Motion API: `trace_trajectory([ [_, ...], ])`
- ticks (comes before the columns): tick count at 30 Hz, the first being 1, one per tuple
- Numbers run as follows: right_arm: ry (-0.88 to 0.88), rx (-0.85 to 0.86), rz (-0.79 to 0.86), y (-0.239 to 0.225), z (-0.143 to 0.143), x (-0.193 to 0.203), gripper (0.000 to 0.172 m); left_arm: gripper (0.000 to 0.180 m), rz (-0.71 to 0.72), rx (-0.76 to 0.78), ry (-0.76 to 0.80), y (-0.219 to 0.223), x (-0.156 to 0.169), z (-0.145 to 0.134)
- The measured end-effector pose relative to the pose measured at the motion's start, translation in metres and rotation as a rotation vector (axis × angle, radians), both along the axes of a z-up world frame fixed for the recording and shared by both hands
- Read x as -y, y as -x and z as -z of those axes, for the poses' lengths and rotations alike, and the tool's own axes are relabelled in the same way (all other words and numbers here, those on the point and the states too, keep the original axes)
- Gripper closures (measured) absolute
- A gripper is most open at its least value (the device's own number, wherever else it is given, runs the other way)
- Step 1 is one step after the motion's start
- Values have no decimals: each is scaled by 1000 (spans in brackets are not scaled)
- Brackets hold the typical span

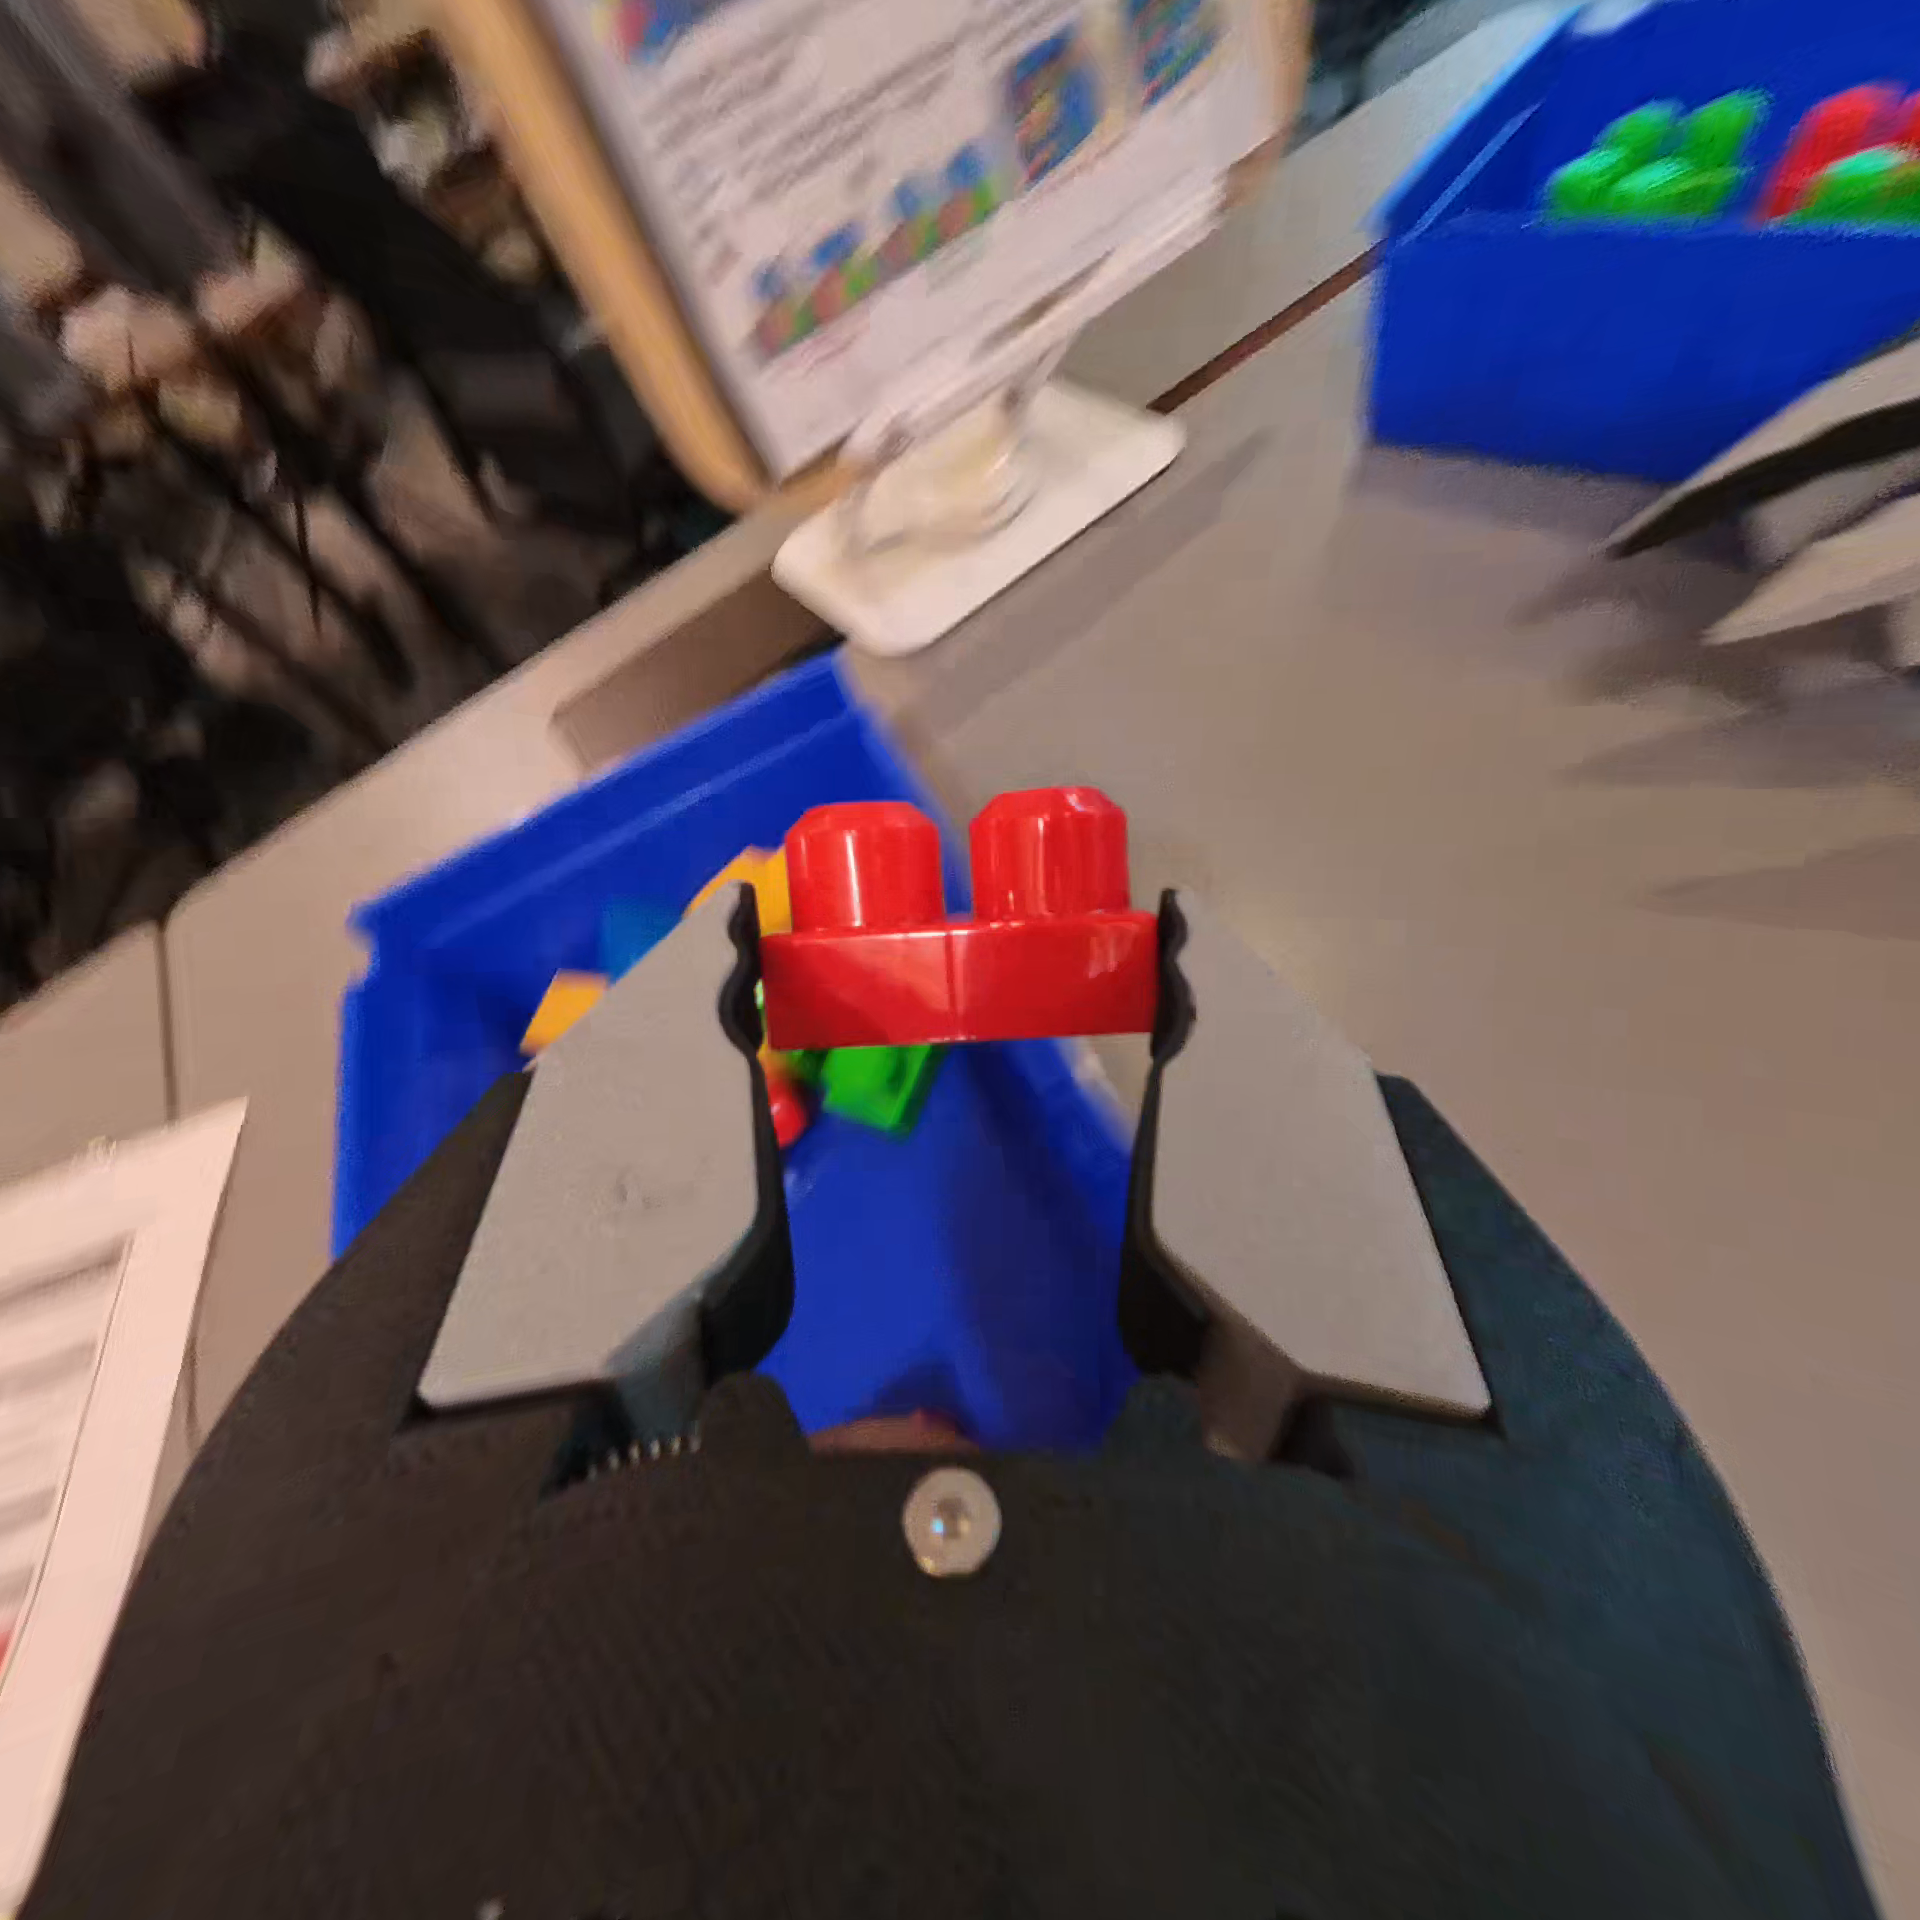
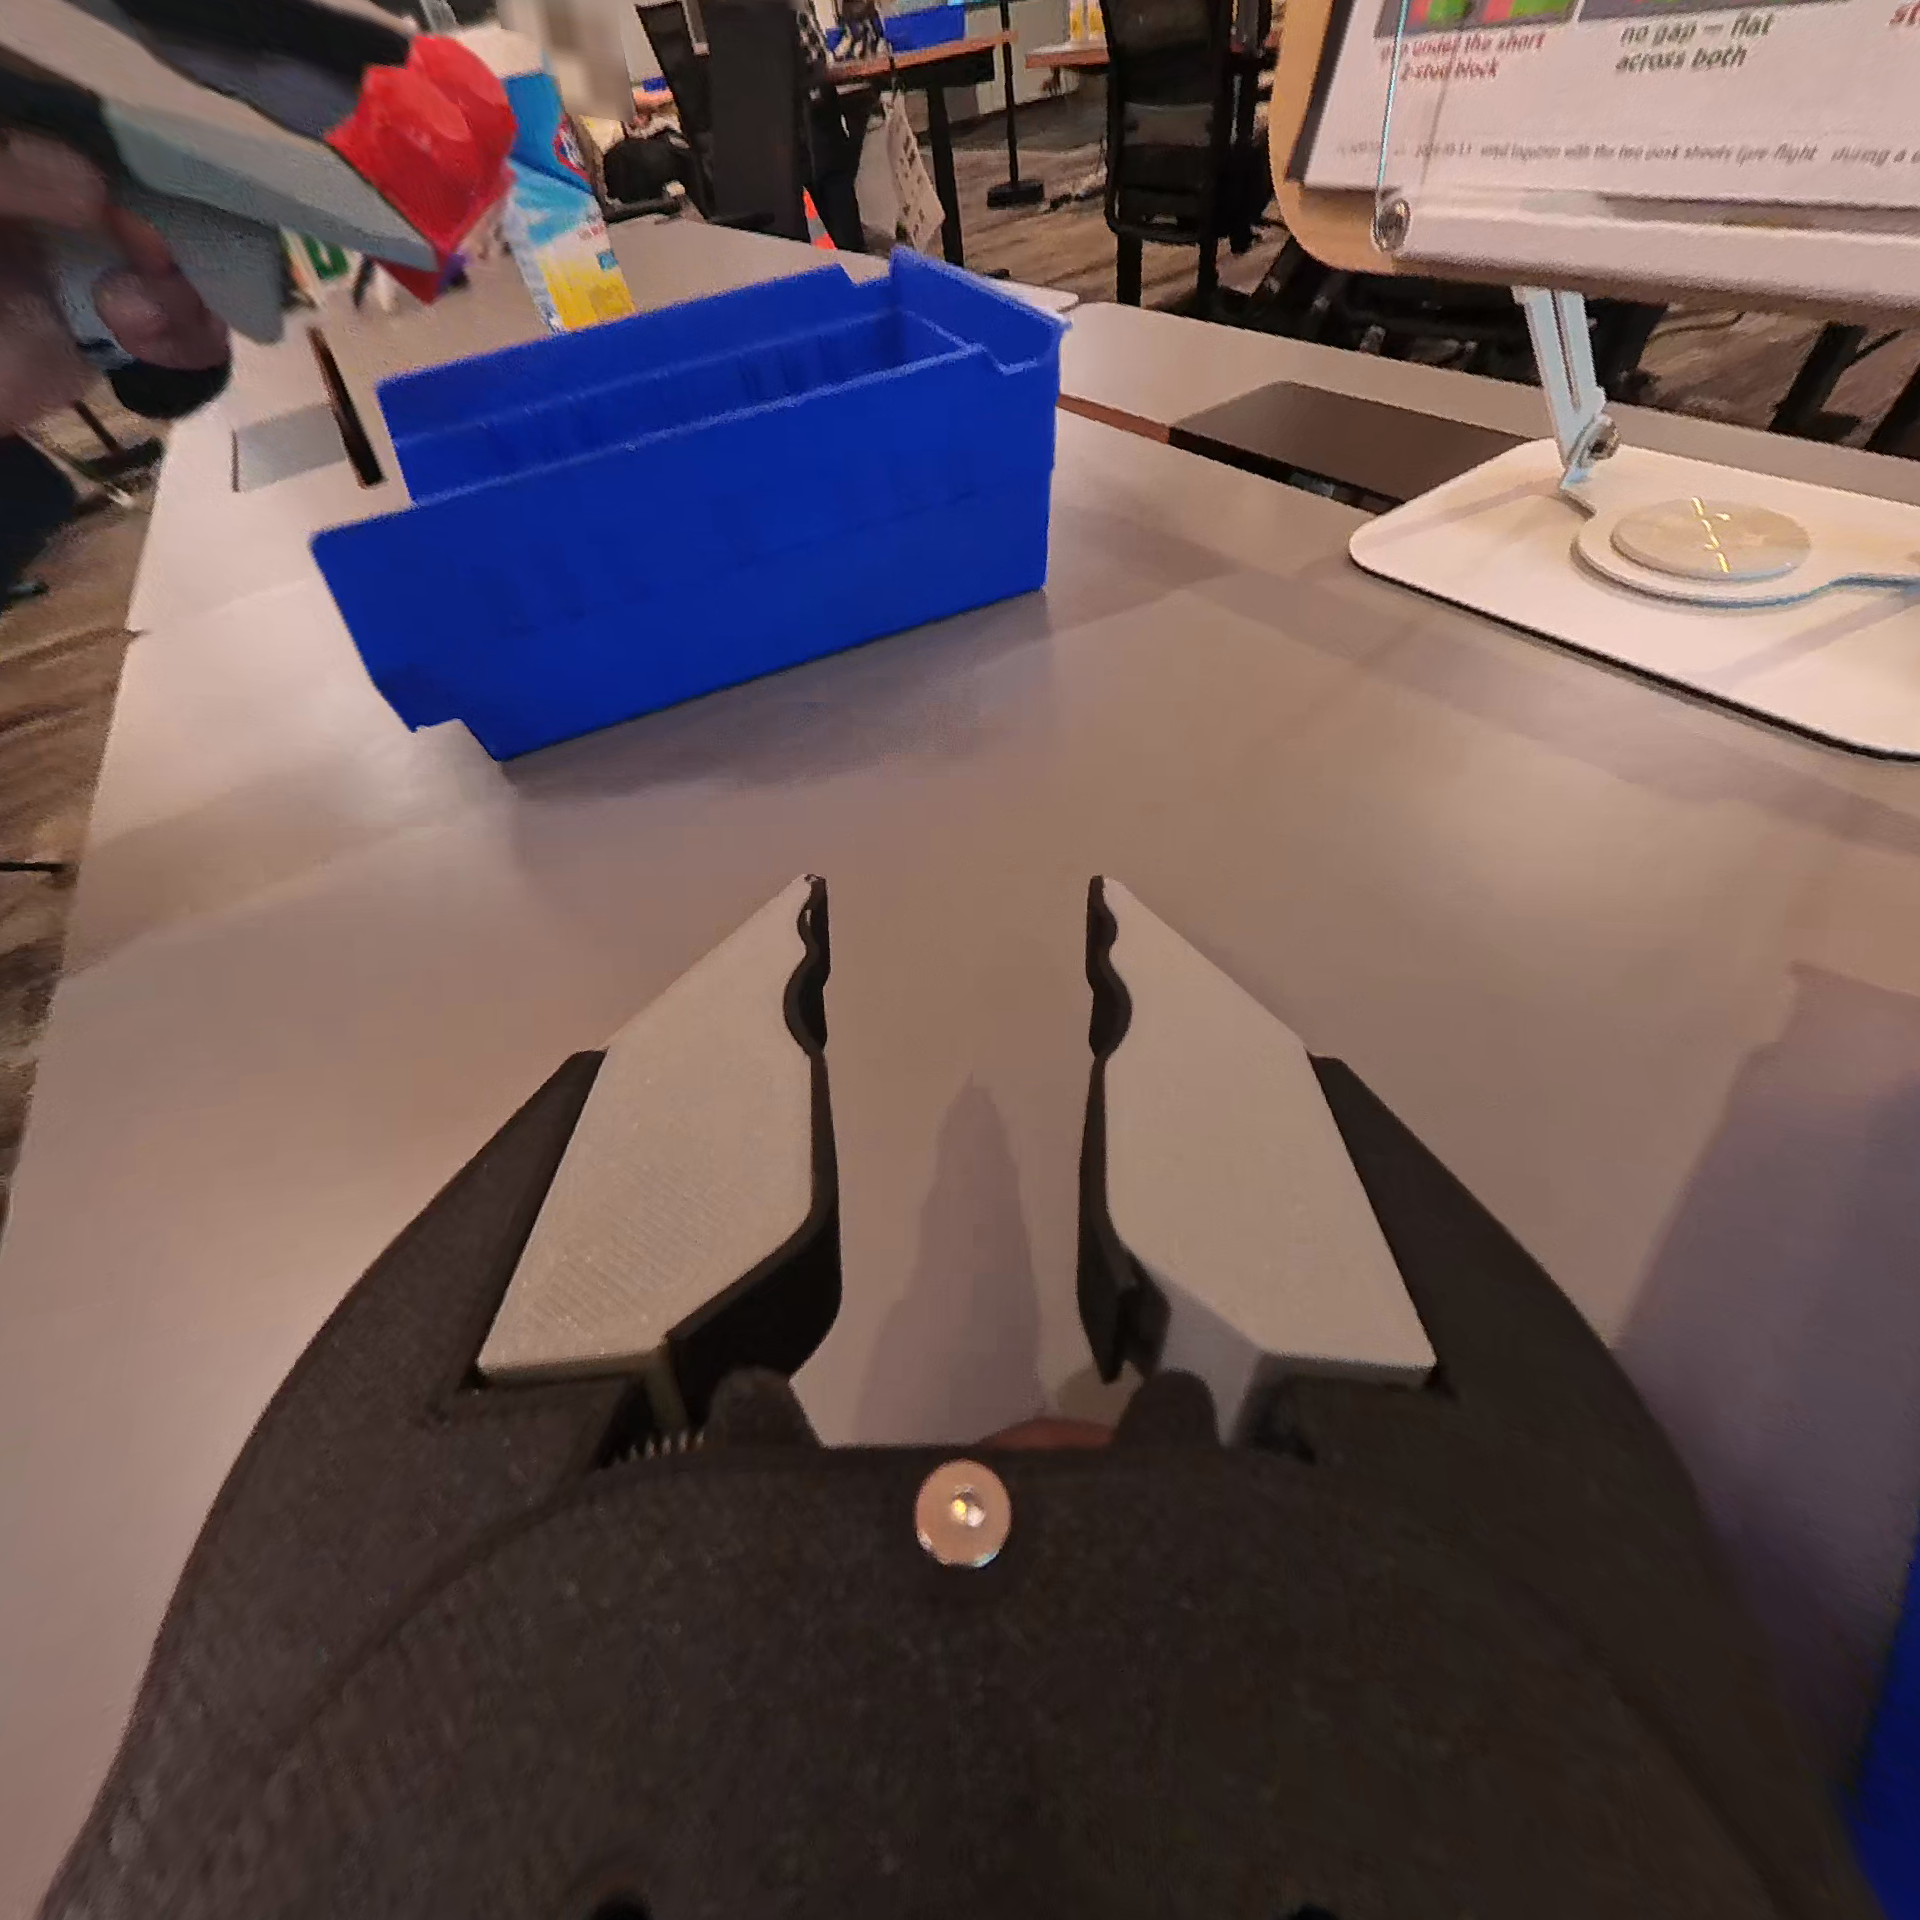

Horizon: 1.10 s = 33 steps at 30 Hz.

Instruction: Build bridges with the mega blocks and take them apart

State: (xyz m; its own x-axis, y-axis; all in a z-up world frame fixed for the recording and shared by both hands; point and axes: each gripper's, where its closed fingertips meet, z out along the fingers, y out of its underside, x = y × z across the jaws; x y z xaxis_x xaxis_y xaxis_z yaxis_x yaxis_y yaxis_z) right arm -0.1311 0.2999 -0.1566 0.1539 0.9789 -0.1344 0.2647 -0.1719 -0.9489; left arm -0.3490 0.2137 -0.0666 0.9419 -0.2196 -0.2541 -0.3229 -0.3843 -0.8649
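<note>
A: Holding a red two-stud block (image 1: 961,977) in my left tool (image 1: 956,971), both pads pressed on its ends, frame centre, above a blue bin (image 1: 623,831) of mixed blocks.

B: Right tool (image 2: 956,935)?

A: Spread, nothing between its fingers, over bare table (image 2: 1351,883); another blue bin (image 2: 727,582) sits upper left of that frame.

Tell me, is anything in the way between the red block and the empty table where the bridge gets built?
Nothing visible blocks it. The left gripper holds the red block by its two ends, up over the blue bin. Beside the bin, the grey table in front of the open, empty right gripper looks bare.
</note>
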Motion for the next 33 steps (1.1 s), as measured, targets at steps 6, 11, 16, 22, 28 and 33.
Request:
trace_trajectory([
  [6, 129, -134, -122, 8, -27, 33, 123, 106, 192, -233, -94, -129, -39, 32],
  [11, 260, -169, -140, 8, -24, 30, 119, 106, 267, -354, -115, -193, -71, 80],
  [16, 449, -132, -226, 15, -4, 37, 123, 106, 296, -419, -150, -218, -73, 94],
  [22, 510, -25, -238, 23, 22, 42, 140, 106, 331, -360, -84, -223, -68, 114],
  [28, 176, 63, -28, 9, 15, 7, 140, 102, 216, -135, 87, -203, -70, 134],
  [33, -166, 358, 203, -21, 31, -35, 140, 99, 163, -109, 202, -182, -72, 157],
])
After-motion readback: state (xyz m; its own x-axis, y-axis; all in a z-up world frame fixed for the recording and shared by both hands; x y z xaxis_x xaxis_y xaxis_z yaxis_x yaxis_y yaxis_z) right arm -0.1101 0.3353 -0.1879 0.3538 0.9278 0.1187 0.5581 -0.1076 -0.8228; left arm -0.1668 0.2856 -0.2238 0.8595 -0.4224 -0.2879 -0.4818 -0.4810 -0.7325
